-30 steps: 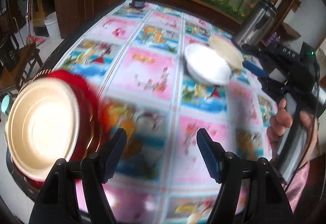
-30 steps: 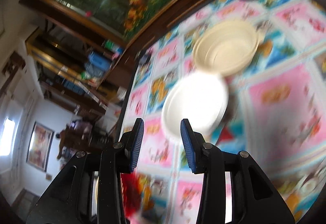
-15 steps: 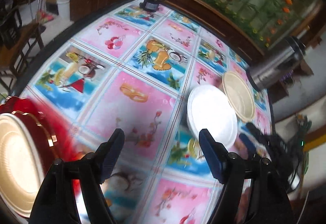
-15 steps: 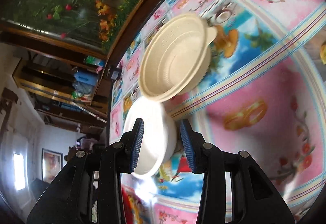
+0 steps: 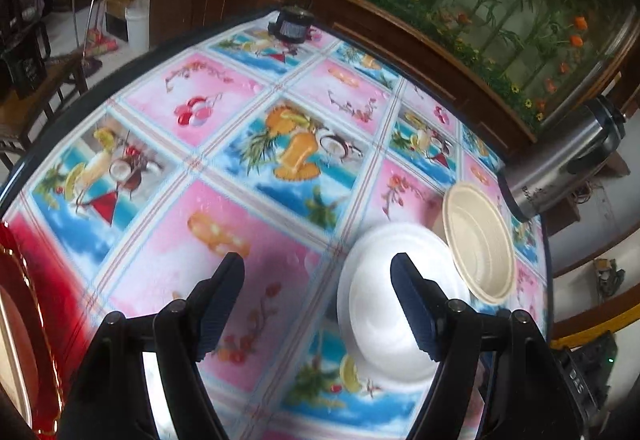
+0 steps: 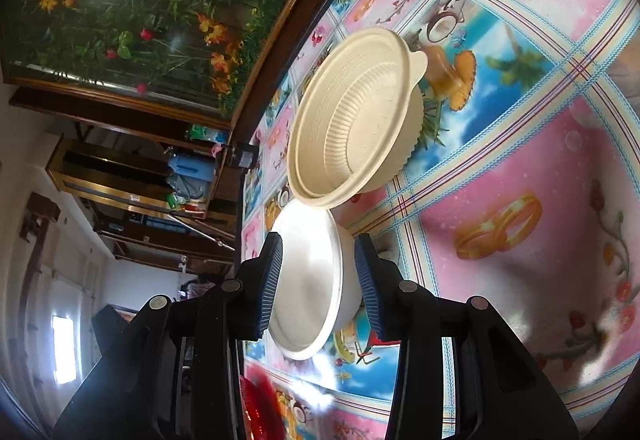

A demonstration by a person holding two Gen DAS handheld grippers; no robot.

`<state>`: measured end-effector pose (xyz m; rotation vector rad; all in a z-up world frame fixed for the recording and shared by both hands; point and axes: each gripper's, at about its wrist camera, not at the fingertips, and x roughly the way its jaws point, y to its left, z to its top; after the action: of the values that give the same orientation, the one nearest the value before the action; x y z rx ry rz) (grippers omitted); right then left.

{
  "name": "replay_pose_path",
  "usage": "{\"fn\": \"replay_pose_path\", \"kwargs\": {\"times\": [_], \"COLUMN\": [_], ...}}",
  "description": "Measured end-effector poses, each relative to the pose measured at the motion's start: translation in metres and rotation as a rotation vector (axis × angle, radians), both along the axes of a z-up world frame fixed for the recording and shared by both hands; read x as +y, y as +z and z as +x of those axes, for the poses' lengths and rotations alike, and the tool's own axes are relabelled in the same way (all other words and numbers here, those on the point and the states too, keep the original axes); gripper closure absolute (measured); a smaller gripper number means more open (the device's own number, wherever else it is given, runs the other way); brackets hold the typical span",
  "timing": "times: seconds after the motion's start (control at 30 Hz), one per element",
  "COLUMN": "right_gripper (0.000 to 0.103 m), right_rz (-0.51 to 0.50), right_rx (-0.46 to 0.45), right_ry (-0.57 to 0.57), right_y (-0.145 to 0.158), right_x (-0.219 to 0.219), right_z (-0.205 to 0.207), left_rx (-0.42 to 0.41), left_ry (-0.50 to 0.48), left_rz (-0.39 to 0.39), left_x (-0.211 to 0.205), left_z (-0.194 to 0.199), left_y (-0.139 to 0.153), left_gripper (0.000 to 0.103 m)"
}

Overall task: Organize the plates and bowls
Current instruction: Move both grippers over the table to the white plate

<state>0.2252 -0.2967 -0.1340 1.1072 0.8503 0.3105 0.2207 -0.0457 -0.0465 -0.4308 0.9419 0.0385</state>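
Observation:
A white bowl (image 5: 380,304) sits on the patterned tablecloth, with a cream ribbed bowl (image 5: 478,242) just behind it. My left gripper (image 5: 318,304) is open and empty above the cloth, left of the white bowl. In the right wrist view my right gripper (image 6: 318,276) is open, with its fingers on either side of the white bowl's (image 6: 308,280) rim. The cream bowl (image 6: 352,127) lies just beyond. A red plate (image 5: 24,320) with a gold centre shows at the left edge.
A steel thermos (image 5: 560,163) stands at the table's far right, near the cream bowl. A small dark object (image 5: 294,25) sits at the far table edge. A wooden cabinet and a flower mural lie behind. A chair (image 5: 32,79) stands to the left.
My left gripper swung right, away from the red plate, toward the white bowl. My right gripper moved in and now straddles the white bowl's rim.

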Motion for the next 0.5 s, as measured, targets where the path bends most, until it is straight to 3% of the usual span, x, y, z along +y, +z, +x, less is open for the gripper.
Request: {"fn": "replay_pose_path", "kwargs": {"times": [0.1, 0.3, 0.5], "right_gripper": [0.065, 0.065, 0.065], "right_rz": [0.0, -0.039, -0.048], "right_rx": [0.008, 0.01, 0.006], "right_ry": [0.007, 0.007, 0.012], "right_y": [-0.002, -0.001, -0.002], "right_x": [0.004, 0.007, 0.01], "right_z": [0.003, 0.004, 0.004], "left_rx": [-0.024, 0.013, -0.032], "left_ry": [0.011, -0.062, -0.075], "left_rz": [0.027, -0.102, -0.139], "left_x": [0.005, 0.012, 0.014], "left_z": [0.005, 0.015, 0.012], "left_y": [-0.004, -0.022, -0.025], "left_gripper": [0.027, 0.026, 0.026]}}
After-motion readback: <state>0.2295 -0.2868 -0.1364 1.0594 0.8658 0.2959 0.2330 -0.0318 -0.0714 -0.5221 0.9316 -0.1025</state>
